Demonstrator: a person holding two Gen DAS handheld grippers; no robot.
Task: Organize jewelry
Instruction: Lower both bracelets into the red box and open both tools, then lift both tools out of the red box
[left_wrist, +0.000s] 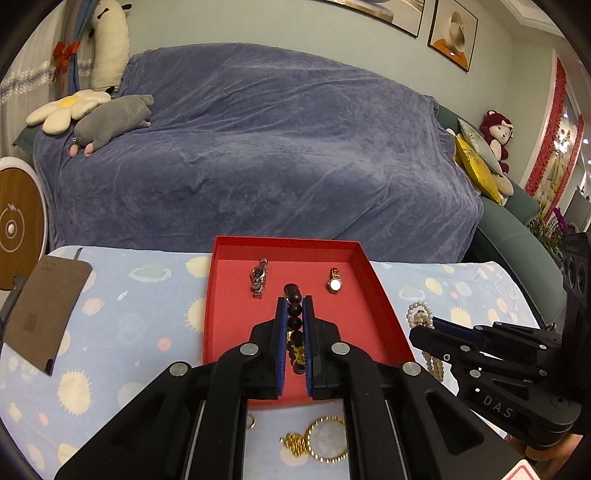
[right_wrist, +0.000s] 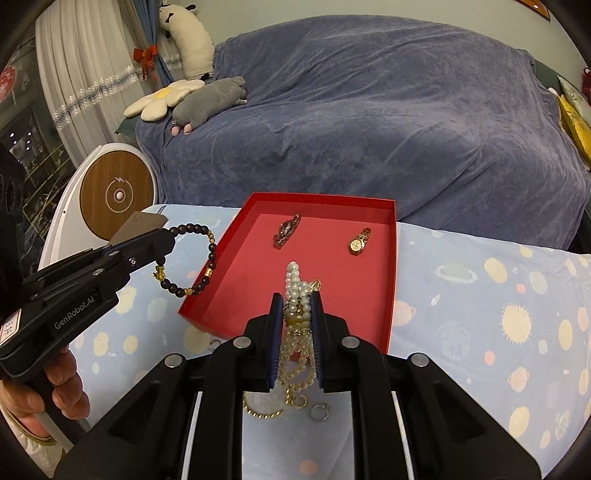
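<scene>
Dark bead bracelet (right_wrist: 192, 258) dangled left of the red tray (right_wrist: 391, 288); pearl strand (right_wrist: 295, 291) hung bunched; two watches (right_wrist: 359, 242) lay inside

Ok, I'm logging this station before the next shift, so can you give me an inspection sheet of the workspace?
Surface: table cloth, pale blue with sun and planet print.
Job's things: red tray holding a silver watch and a gold watch; gold chain and small ring on the cloth.
Clutter: brown card.
Grippers: left gripper shut on bead bracelet; right gripper shut on pearl necklace.
Cables: nothing seen.
Surroundings: covered sofa, plush toys.
</scene>
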